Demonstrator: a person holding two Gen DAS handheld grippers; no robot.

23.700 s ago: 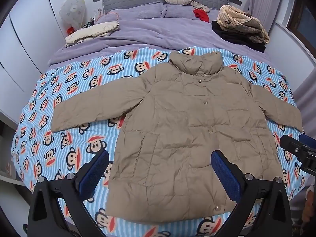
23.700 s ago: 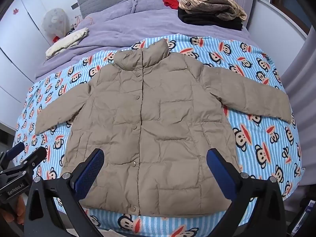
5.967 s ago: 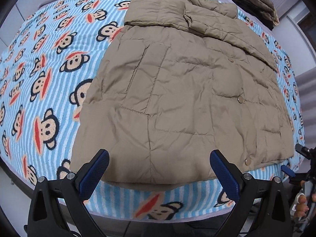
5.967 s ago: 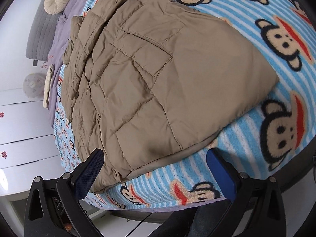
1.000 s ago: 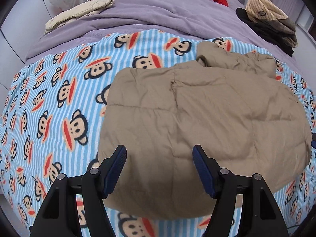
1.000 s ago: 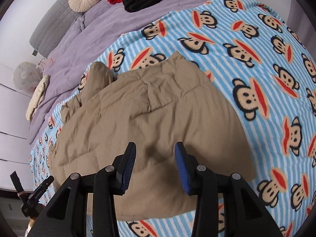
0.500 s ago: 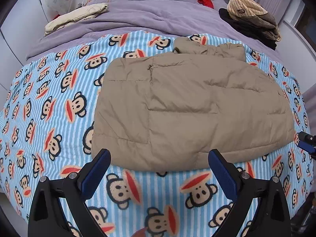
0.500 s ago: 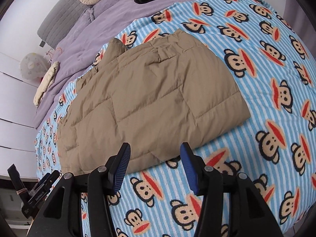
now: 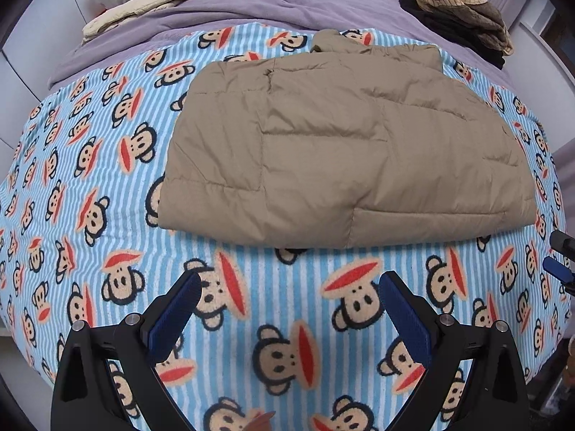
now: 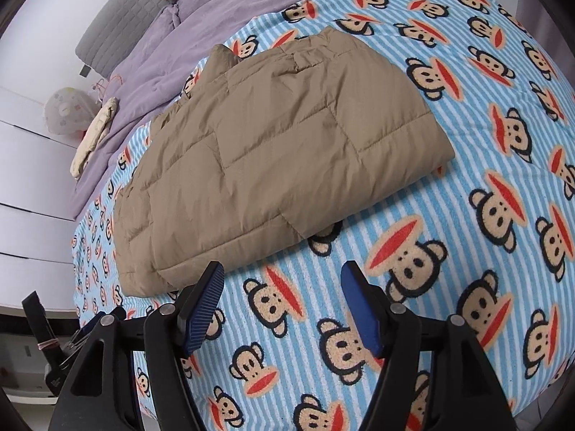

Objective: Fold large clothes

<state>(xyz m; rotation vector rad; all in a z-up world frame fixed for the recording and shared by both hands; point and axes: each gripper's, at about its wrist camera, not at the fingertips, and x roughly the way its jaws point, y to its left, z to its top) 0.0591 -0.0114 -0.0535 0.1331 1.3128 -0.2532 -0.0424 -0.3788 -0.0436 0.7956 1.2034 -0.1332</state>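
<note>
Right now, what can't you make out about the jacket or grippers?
- Jacket: sleeves and buttons hidden under the folded top layer, both views.
- Collar: only a tip shows behind the fold, left view.
- Right gripper: cut off by the frame edge in the left view.
- Left gripper: mostly hidden behind the right gripper's body in the right view.

both wrist views look steeply down from above the bed's foot edge toward the headboard (image 10: 107, 36). the left sits near the jacket's (image 9: 341, 151) front; the right looks at it slantwise. both share the jacket and monkey blanket (image 9: 107, 215).
</note>
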